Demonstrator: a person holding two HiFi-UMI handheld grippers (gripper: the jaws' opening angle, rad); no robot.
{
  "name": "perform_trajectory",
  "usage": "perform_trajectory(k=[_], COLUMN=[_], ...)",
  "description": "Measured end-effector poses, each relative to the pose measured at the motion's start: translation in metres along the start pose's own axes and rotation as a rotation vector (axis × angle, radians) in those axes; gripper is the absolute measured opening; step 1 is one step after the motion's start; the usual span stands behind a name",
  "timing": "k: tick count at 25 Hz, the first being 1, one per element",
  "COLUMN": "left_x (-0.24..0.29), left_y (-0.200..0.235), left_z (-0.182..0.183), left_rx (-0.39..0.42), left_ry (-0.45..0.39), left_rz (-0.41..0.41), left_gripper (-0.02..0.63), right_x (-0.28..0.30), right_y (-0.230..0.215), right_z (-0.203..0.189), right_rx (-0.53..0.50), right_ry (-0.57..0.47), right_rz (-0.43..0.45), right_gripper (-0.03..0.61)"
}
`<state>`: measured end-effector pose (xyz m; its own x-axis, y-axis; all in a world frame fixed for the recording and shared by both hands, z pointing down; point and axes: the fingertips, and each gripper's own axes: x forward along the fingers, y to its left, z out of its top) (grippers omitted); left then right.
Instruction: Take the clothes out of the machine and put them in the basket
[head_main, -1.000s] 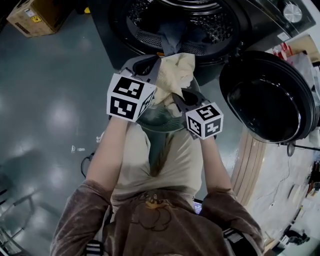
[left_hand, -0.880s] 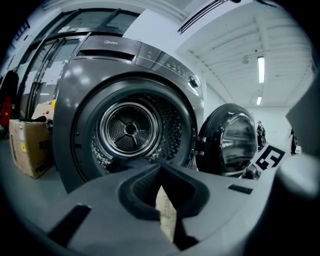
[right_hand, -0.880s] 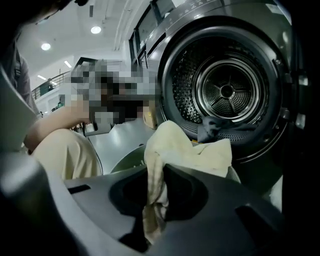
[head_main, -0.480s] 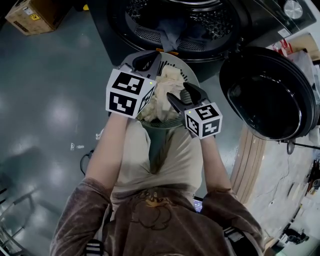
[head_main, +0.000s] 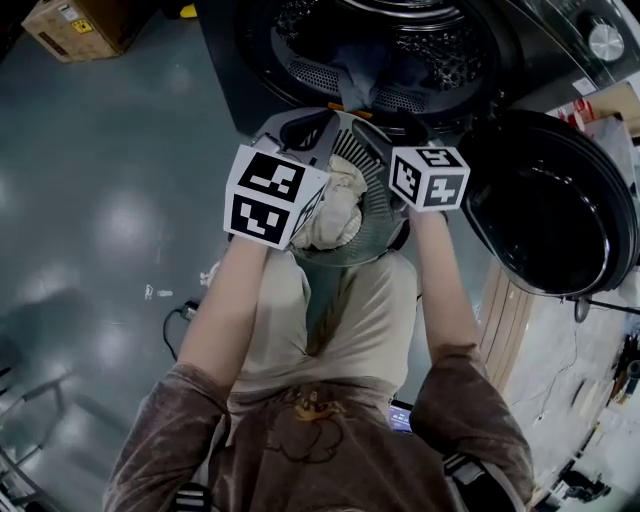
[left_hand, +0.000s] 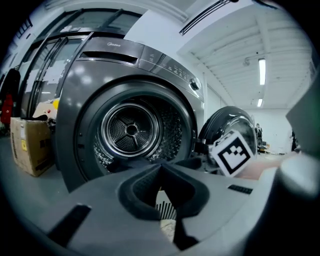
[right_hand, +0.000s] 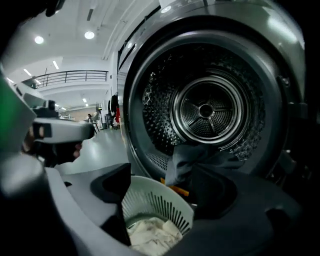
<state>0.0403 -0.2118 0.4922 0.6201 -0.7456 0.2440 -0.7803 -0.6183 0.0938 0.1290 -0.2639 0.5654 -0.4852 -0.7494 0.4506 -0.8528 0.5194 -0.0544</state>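
Observation:
A round grey slatted basket (head_main: 375, 228) stands in front of the open washing machine (head_main: 380, 35), and a cream cloth (head_main: 338, 200) lies in it. A grey-blue garment (right_hand: 192, 155) hangs over the drum's lip. My right gripper (head_main: 385, 125) hangs over the basket's far rim (right_hand: 160, 192), pointing at the drum (right_hand: 206, 110). Its jaws have just been opening and hold nothing; the cream cloth (right_hand: 150, 235) lies below them. My left gripper (head_main: 305, 130) is level at the basket's left side, tips together (left_hand: 160, 167) on nothing.
The machine's round door (head_main: 555, 200) swings open to the right. A cardboard box (head_main: 80, 25) stands on the grey floor at the far left, and a cable (head_main: 175, 320) lies beside the person's leg. The person's legs are right behind the basket.
The right gripper let go of the cream cloth, which dropped into the basket. It then opened and moved up toward the drum opening. The left gripper stayed put.

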Motion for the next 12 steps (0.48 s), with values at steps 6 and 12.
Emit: perform_trajectory(k=[6, 12], left_x=[0.0, 0.001], left_y=[0.003, 0.01], left_z=[0.0, -0.003], left_rx=[-0.003, -0.016], left_ry=[0.007, 0.016], left_rz=[-0.01, -0.031], left_gripper=[0.003, 0.003], right_x=[0.064, 0.128], right_y=[-0.034, -0.082], right_z=[0.035, 0.035], right_rx=[-0.037, -0.021], right_ry=[0.03, 0.131], right_rz=[-0.021, -0.071], right_gripper=[0.427, 0.474])
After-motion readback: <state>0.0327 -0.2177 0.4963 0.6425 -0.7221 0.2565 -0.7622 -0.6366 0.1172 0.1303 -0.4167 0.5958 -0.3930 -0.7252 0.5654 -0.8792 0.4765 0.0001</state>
